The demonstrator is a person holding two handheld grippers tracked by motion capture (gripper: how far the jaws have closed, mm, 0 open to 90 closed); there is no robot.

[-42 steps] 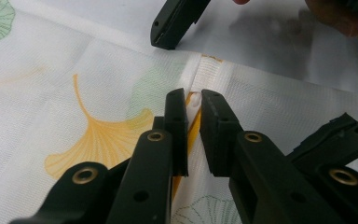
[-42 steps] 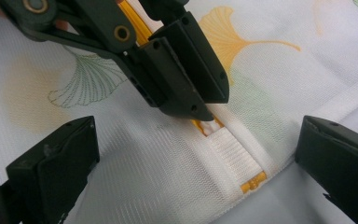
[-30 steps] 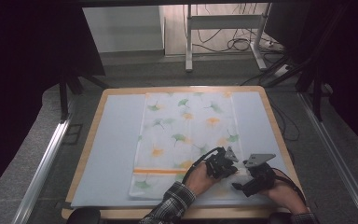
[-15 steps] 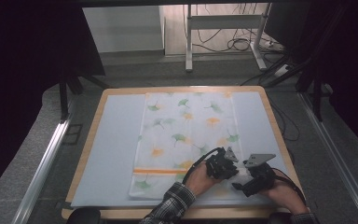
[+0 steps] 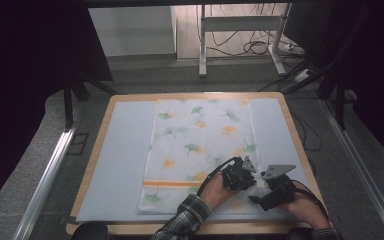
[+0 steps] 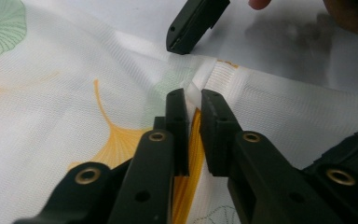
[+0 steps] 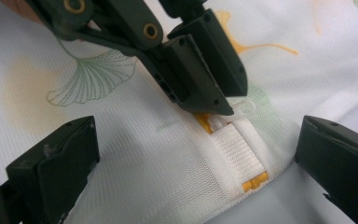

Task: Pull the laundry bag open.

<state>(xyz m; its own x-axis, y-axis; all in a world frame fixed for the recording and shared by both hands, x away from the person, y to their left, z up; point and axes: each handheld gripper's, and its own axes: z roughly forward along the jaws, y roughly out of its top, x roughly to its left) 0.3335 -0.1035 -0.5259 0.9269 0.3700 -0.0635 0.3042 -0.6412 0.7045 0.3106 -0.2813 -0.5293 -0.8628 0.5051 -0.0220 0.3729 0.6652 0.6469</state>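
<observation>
A person is working at a table (image 5: 105, 150) covered by a pale blue mat, on which a thin white cloth (image 5: 200, 135) printed with green and orange ginkgo leaves is lying flat, running from the far edge toward the near edge. Both hands are meeting at the cloth's near right corner.

The left gripper (image 6: 193, 100) is pinching a small white zipper pull (image 7: 242, 108) at the edge of the cloth; its jaws are standing almost together, closed on that tab, after some small opening and closing in the last moment. An orange zipper line (image 6: 186, 154) is running beneath it, beside a ribbed white band (image 7: 235, 156).

The right gripper (image 7: 191, 154) is resting with its jaws wide apart, one on either side of the band, holding nothing.

The cloth is looking light, soft and limp, likely a pillowcase or cover, so it would probably bunch and slide on the mat if pulled from one point alone. The pull tab is small and smooth and may be slipping easily. The sturdier hold is probably the stitched band next to the zipper, which the right gripper could be pinning while the left draws the tab.
</observation>
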